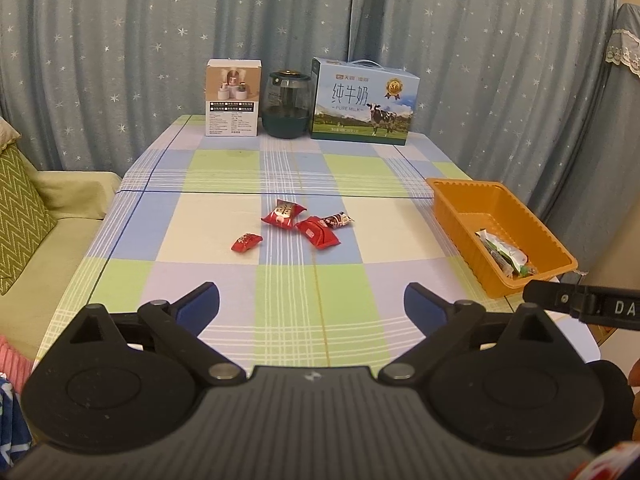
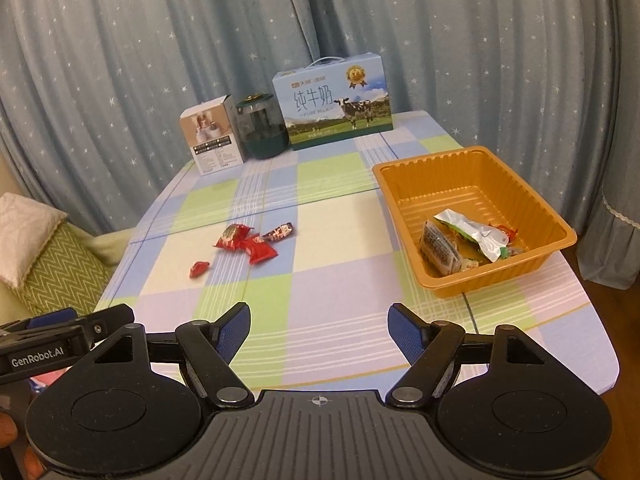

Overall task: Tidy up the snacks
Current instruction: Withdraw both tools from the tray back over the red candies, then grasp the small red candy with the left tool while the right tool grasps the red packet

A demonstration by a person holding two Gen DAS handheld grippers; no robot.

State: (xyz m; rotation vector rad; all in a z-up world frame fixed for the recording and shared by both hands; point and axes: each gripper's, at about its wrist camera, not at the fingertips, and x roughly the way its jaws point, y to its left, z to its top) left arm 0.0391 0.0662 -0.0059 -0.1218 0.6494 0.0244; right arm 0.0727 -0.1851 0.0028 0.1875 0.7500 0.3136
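Red candy wrappers (image 1: 304, 226) lie mid-desk, ahead of your left tool (image 1: 312, 304), nearer it than your right tool (image 2: 319, 332); both tools gape empty, orange tray (image 2: 404, 184) right.

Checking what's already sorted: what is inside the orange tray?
The orange tray holds a crumpled green-and-silver packet atop a few small wrapped snacks; what lies beneath them is hidden.

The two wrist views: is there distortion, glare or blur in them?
Left wrist view: fisheye bends the curtains and darkens the corners; the red snacks stay readable. Right wrist view: same bending, the table edge curves; mild shine on the silver packet in the orange tray; no strong blur.
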